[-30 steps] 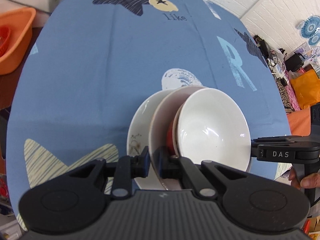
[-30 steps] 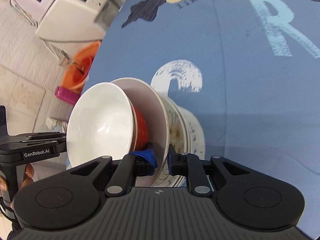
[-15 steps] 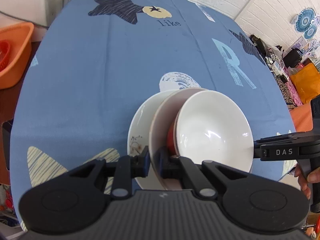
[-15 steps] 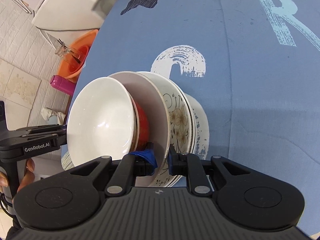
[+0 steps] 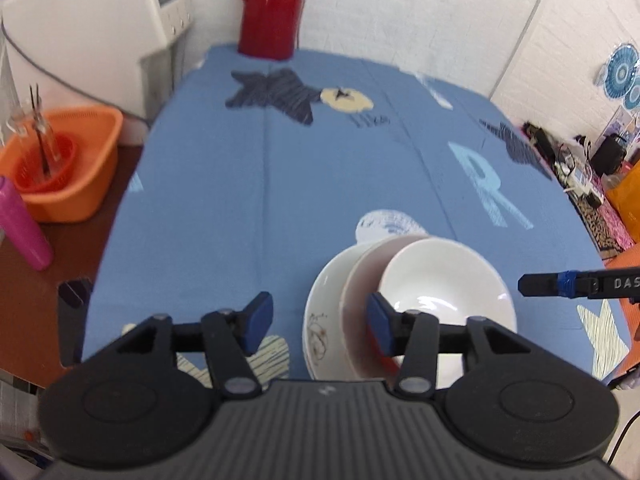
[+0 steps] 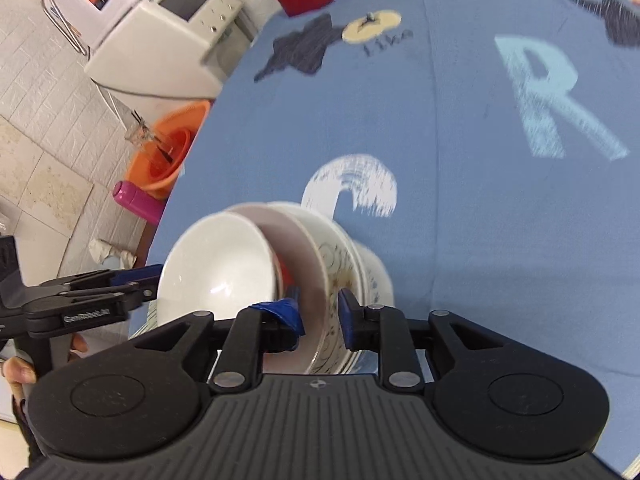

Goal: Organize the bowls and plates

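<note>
A stack of dishes sits on the blue tablecloth near its front edge: a white bowl (image 5: 444, 280) on top, a red bowl under it, a pinkish plate (image 5: 360, 296) and floral plates (image 5: 320, 320) below. In the right wrist view the white bowl (image 6: 216, 264) tops the pinkish plate (image 6: 304, 264) and floral plates (image 6: 344, 264). My left gripper (image 5: 318, 322) is open, its jaws wide on either side of the stack's near rim. My right gripper (image 6: 320, 316) is open, its jaws spread around the plates' rim without clamping.
A red thermos (image 5: 270, 4) stands at the table's far edge. An orange basin (image 5: 60, 160) with a glass and a pink bottle (image 5: 20, 224) sit left of the table. A white appliance (image 6: 168, 28) stands beyond. Cluttered items lie at the right (image 5: 580, 168).
Both grippers have opened and let go of the pinkish plate's rim. The stack now rests flatter on the table. Both cameras have pulled back and tilted up.
</note>
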